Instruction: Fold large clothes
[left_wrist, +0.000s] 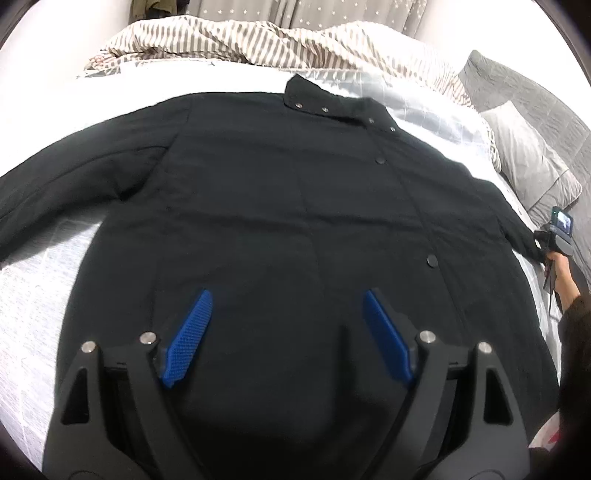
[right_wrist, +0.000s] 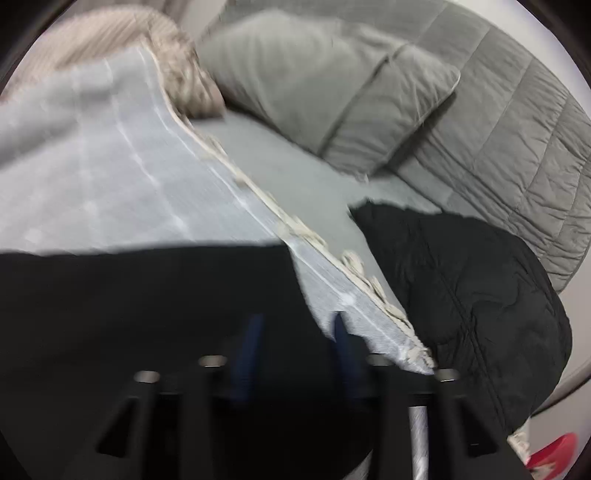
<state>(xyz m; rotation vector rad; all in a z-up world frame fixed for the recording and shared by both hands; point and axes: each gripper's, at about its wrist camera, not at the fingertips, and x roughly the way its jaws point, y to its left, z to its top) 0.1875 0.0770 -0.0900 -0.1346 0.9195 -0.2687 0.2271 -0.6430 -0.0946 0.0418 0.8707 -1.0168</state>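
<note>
A large black jacket (left_wrist: 280, 206) with snap buttons lies spread flat on a light grey blanket (left_wrist: 424, 110), collar at the far side. My left gripper (left_wrist: 286, 299) is open above the jacket's lower body, with its blue pads (left_wrist: 188, 339) wide apart and nothing between them. My right gripper (left_wrist: 546, 243) shows at the far right, at the end of the jacket's right sleeve. In the blurred right wrist view the right gripper (right_wrist: 295, 325) has its blue fingers (right_wrist: 251, 343) closed on the black sleeve fabric (right_wrist: 147, 314).
A striped duvet (left_wrist: 240, 40) is bunched at the back of the bed. A grey pillow (right_wrist: 332, 88) and grey quilted cover (right_wrist: 517, 122) lie to the right. A second black quilted garment (right_wrist: 472, 302) lies crumpled by the blanket's fringed edge (right_wrist: 295, 225).
</note>
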